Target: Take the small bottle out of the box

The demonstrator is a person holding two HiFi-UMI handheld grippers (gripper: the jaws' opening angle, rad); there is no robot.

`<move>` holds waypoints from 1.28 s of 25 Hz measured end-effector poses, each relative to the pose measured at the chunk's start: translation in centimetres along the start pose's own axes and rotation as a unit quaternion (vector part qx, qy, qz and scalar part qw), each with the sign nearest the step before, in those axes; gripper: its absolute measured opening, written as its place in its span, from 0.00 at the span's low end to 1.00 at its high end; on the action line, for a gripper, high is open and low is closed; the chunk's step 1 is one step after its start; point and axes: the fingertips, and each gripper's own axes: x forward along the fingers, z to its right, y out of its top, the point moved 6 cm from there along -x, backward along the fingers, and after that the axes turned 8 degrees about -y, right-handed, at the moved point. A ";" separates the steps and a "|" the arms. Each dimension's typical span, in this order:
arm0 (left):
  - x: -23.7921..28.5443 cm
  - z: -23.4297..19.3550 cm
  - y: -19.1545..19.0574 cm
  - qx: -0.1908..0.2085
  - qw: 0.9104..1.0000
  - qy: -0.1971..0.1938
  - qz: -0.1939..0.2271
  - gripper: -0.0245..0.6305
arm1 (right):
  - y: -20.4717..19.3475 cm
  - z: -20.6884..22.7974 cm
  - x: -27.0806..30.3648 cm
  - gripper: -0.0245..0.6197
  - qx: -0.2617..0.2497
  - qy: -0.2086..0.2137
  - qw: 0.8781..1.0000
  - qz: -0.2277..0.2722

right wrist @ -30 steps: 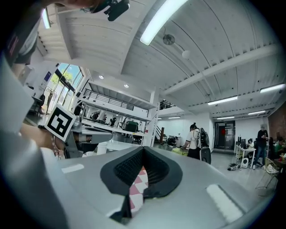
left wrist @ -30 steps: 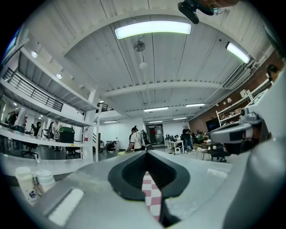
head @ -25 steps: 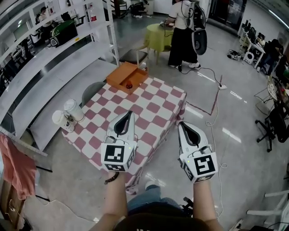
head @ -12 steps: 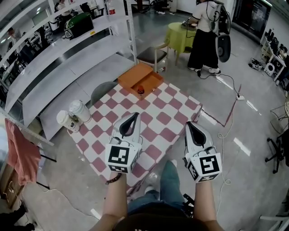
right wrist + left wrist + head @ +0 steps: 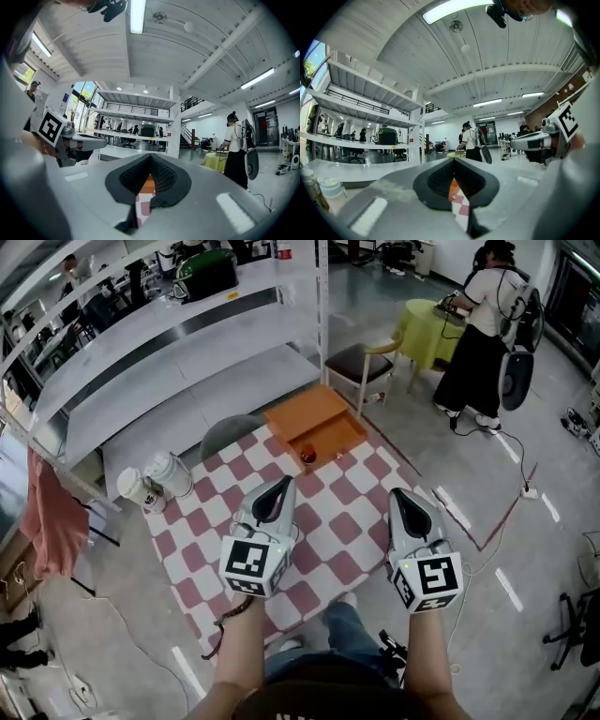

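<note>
An orange open box sits at the far edge of the red-and-white checkered table. A small reddish bottle stands inside the box, near its front wall. My left gripper hovers over the table's near half, well short of the box, its jaws shut and empty. My right gripper is level with it over the table's right edge, also shut and empty. In the left gripper view the pads meet at the tip, with a slice of orange box and checkered cloth showing behind them. The right gripper view shows much the same.
Two lidded cups stand at the table's left edge. A wooden chair and a grey round seat are behind the table, beside long white shelving. A person stands at a yellow table, back right.
Both grippers and the head have moved forward toward the table, so the box and bottle now sit nearer and more central. Both pairs of jaws stay shut.
</note>
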 end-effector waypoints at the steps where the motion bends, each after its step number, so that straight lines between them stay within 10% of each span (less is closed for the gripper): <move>1: 0.8 -0.4 -0.1 -0.003 1.000 0.009 -0.004 0.04 | -0.2 0.5 1.1 0.04 0.002 0.009 1.000 -0.002; 8: 5.9 -2.4 -2.6 -0.006 0.998 0.040 -0.043 0.32 | -1.8 3.7 7.2 0.04 0.012 0.062 0.998 -0.021; 32: 16.7 -8.6 -15.8 -0.041 0.985 -0.003 -0.170 0.32 | -12.1 5.7 17.1 0.04 0.053 0.035 0.990 -0.128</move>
